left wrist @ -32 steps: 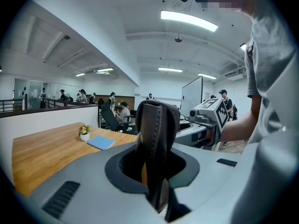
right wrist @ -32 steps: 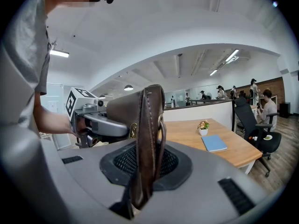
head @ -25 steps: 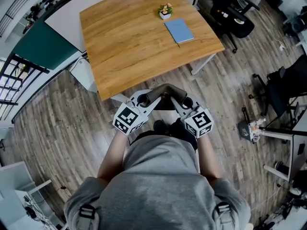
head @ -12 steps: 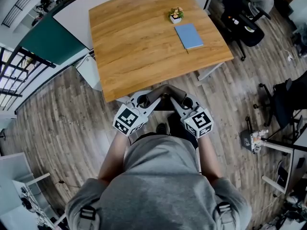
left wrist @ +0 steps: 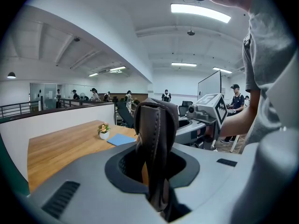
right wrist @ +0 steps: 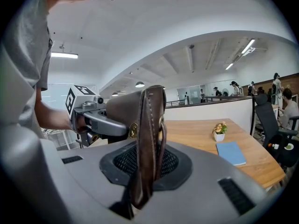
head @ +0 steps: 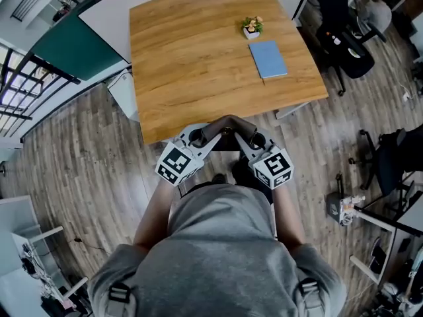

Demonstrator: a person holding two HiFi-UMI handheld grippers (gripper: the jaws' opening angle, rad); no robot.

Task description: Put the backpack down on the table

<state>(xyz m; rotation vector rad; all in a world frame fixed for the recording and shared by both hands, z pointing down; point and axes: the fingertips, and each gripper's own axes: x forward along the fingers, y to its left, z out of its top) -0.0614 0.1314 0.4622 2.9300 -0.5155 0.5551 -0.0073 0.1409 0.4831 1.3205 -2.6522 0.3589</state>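
Best carry the backpack (head: pixel 228 123) toward 12 o'clock until it hangs wholly over the bare bench (head: pixel 192 58), short of the blue notebook (head: pixel 268 59) and potted plant (head: pixel 251 26) at 1 o'clock. Then lower both sides together and let go only once its base rests on the wood. It hangs by its brown strap just off the bench's near edge; the left hand-held gripper (head: pixel 203 136) at 9 o'clock of the strap's arch and the right hand-held gripper (head: pixel 249 136) at 3 o'clock are each pinched narrowly on it, angled inward and slightly down, elbows tucked.
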